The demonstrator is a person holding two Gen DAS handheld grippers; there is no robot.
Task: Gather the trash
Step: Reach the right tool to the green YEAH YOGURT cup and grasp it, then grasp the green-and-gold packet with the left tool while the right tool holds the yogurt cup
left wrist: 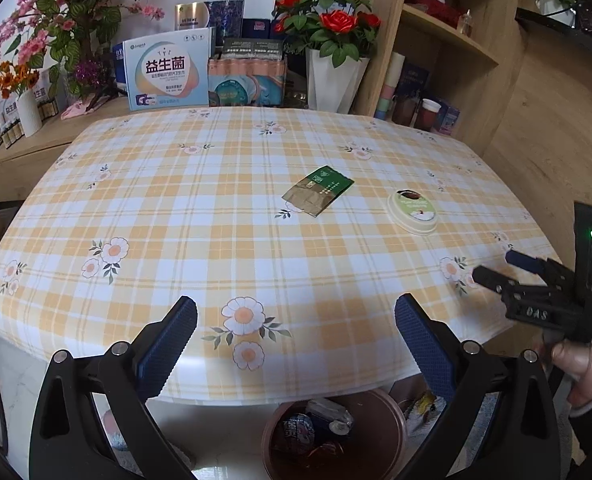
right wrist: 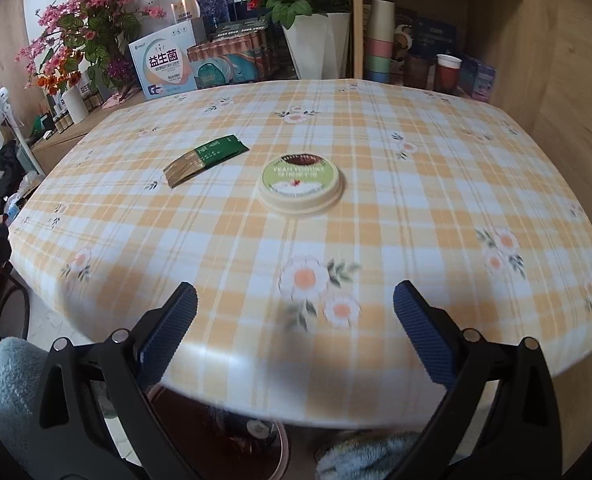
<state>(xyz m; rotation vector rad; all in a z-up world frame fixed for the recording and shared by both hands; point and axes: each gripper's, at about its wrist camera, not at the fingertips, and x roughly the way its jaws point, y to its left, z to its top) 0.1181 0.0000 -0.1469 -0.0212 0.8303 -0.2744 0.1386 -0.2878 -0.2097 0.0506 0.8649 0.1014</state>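
A smooth, faintly glossy checked cloth [left wrist: 215, 200] covers the tabletop. The green packet [left wrist: 318, 191] at mid-frame looks like creased foil or paper with a dull sheen. Right of it, the round lid [right wrist: 300, 182] is smooth cream plastic. The fingers [left wrist: 183, 332] wear blue ribbed pads on matt black plastic. The shelves [left wrist: 448, 36] at upper right are matt wood grain.

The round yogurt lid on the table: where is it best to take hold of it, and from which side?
Grip the yogurt lid across its raised cream rim, coming from above with the right tool, which faces it. It lies flat on the tablecloth, so a low side approach would probably only push it.
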